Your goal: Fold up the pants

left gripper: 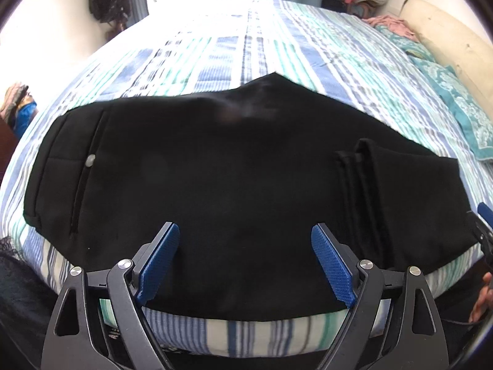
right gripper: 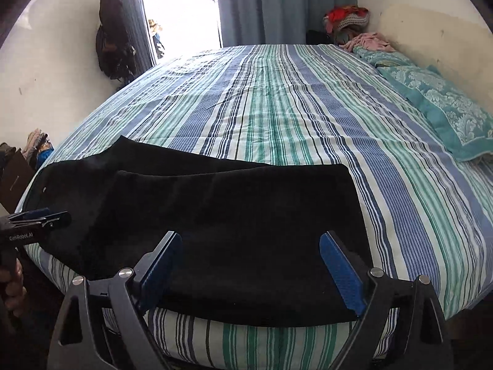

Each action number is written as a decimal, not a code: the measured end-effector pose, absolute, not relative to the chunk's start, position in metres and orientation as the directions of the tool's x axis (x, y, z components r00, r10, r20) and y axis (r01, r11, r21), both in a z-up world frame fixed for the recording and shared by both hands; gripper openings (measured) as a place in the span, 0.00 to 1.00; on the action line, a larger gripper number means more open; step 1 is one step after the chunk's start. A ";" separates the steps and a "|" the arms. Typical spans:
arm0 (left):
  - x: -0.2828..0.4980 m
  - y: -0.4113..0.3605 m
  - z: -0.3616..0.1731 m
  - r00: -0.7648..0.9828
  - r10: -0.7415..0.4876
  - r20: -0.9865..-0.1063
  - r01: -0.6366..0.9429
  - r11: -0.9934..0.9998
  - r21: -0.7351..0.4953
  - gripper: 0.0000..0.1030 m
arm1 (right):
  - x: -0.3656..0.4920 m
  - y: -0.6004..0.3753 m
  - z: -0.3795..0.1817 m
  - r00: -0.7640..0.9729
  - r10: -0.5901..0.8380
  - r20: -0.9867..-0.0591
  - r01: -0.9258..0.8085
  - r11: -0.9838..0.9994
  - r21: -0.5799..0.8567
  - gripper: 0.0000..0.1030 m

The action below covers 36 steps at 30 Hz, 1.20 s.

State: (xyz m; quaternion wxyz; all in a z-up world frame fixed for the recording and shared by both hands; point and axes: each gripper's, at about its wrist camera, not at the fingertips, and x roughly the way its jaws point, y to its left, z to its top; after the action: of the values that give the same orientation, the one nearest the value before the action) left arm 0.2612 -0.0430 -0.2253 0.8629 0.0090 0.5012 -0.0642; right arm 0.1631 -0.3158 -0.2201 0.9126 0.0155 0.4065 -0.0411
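- The black pants [left gripper: 215, 166] lie flat on the striped bed sheet [right gripper: 277, 108], along the near edge of the bed. Their long axis runs left to right, across the line both claws look along.
- Taking the pants as landmark: the left claw [left gripper: 245, 243] hangs over their near edge about mid-length. Its blue pads [left gripper: 160, 259] stand wide apart with nothing between them.
- The right claw [right gripper: 251, 249] hangs over the near edge at the pants' right end. It too is spread wide and empty.
- The waist end, with a pocket slit and a pale button [left gripper: 90, 161], lies to the left of the left claw. Leg hems [left gripper: 360, 185] doubled back onto the pants lie to its right.
- In the right wrist view the pants' right end is a straight, squared edge [right gripper: 354, 209], probably a fold line. This suggests one fold is already made.
- My judgement: the next fold carries one end over the other along the long axis. The right claw is nearer the folded end, the left claw nearer the waist.
- A teal pillow [right gripper: 440, 114] lies well beyond the pants' right end, by the wall.
- Hard to make out: the black cloth swallows its creases, so the number of layers cannot be counted. Whether either claw touches the cloth cannot be told. The far half of the bed in the left wrist view is washed out by window light.
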 end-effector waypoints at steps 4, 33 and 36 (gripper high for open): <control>0.263 -0.043 -0.237 0.490 -0.072 -0.869 0.152 0.988 0.003 0.94 | 0.174 -0.307 -0.253 0.549 -0.085 -0.831 0.078 0.996 -0.050 0.90; 0.256 -0.047 -0.241 0.499 -0.044 -0.865 0.166 0.985 0.045 0.99 | 0.169 -0.315 -0.265 0.558 -0.093 -0.825 0.155 0.988 -0.007 1.00; 0.256 -0.046 -0.241 0.497 -0.051 -0.866 0.174 0.984 0.042 1.00 | 0.168 -0.315 -0.265 0.560 -0.093 -0.823 0.154 0.988 -0.008 1.00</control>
State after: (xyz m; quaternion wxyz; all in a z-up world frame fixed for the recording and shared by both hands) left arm 0.2558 -0.0464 -0.2407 0.8630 0.0617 0.4972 -0.0651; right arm 0.1685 -0.3147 -0.2646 0.8827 0.0324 0.4637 -0.0700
